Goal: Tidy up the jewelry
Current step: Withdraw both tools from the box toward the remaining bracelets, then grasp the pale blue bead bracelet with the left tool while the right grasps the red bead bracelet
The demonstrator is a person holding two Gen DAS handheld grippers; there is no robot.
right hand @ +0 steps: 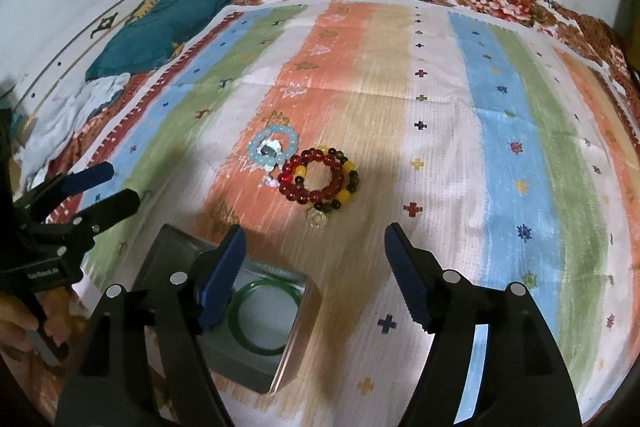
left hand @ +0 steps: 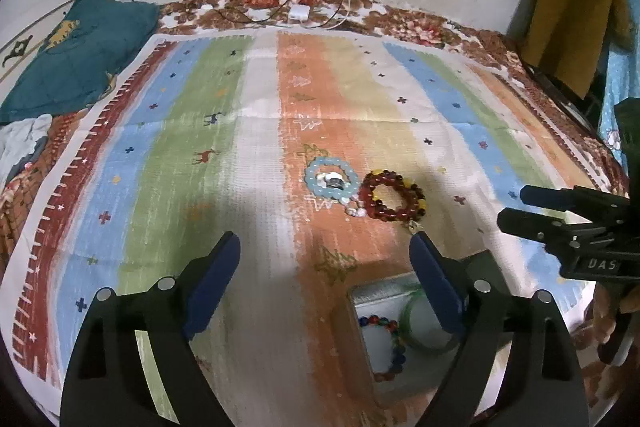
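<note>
A light blue bead bracelet (left hand: 331, 181) (right hand: 274, 147) lies on the striped cloth with a small silver piece inside it. Touching it on the right are a red bead bracelet (left hand: 390, 195) (right hand: 316, 179) and a dark-and-yellow bead bracelet (right hand: 348, 183). A grey metal box (left hand: 394, 331) (right hand: 256, 323) holds a green bangle (right hand: 264, 315) and a multicolour bead bracelet (left hand: 390, 343). My left gripper (left hand: 324, 279) is open and empty, near the box. My right gripper (right hand: 316, 275) is open and empty, just short of the bracelets.
A teal cushion (left hand: 80, 55) lies at the back left. A white charger (left hand: 299, 13) with cables sits at the far edge by the wall. A yellow cloth (left hand: 576, 15) hangs at the back right. The striped cloth (right hand: 500, 147) covers the bed.
</note>
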